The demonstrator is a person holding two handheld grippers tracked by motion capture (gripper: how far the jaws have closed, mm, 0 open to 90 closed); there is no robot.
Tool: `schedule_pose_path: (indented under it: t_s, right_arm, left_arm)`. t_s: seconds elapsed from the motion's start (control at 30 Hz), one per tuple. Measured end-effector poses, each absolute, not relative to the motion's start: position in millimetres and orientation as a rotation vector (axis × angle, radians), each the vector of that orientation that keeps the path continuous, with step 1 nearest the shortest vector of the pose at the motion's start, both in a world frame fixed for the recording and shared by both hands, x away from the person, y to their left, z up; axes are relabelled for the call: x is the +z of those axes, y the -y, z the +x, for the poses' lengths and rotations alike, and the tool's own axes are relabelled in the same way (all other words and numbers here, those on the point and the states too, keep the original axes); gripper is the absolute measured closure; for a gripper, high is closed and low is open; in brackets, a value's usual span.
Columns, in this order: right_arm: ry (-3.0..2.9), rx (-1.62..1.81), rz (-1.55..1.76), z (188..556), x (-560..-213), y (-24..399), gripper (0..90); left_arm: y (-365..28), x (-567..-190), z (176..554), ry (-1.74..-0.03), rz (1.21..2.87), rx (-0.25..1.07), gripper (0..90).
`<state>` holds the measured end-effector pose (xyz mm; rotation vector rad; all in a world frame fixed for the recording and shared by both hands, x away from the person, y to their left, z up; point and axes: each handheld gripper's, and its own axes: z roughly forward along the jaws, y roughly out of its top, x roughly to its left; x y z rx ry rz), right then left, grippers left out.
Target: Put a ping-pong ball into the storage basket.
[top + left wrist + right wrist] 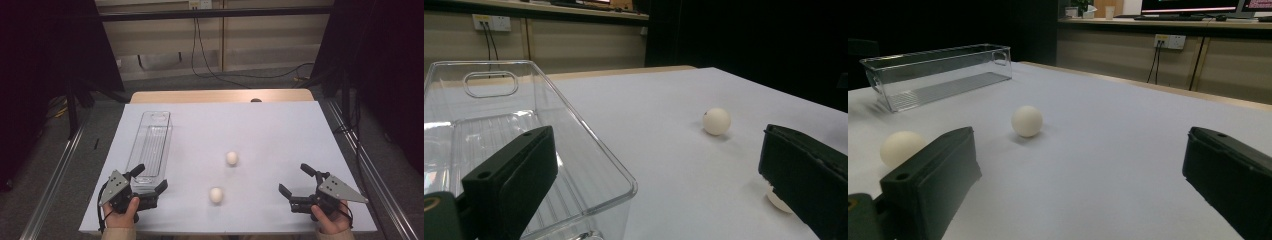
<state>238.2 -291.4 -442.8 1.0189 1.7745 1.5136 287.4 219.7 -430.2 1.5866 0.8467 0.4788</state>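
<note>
Two white eggs lie on the white table (280, 125): the far egg (231, 158) (716, 121) (1027, 121) near the middle and the near egg (216, 194) (899, 147) closer to the front edge. A long clear plastic bin (151, 145) (499, 130) (935, 75) stands empty at the left. My left gripper (149, 181) (654, 185) is open at the bin's near end, one jaw over the bin's rim. My right gripper (296, 181) (1078, 185) is open at the front right, nothing between its jaws. In the left gripper view the near egg (778, 201) peeks from behind the right jaw.
A wooden strip (220, 96) borders the table's far edge. Metal rails (60, 170) run along both sides. Cables (210, 70) trail over the floor behind, and dark curtains hang at both sides.
</note>
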Motion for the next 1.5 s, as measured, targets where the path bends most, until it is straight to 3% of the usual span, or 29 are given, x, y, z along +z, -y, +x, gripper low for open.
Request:
schedule_pose_path:
  t_s: [1.5]
  right_arm:
    - [-1.779,1.517,1.004,238,-443,291,0.6]
  left_arm:
    - [-196,-432,293,-0.780,1.626,0.404,1.9]
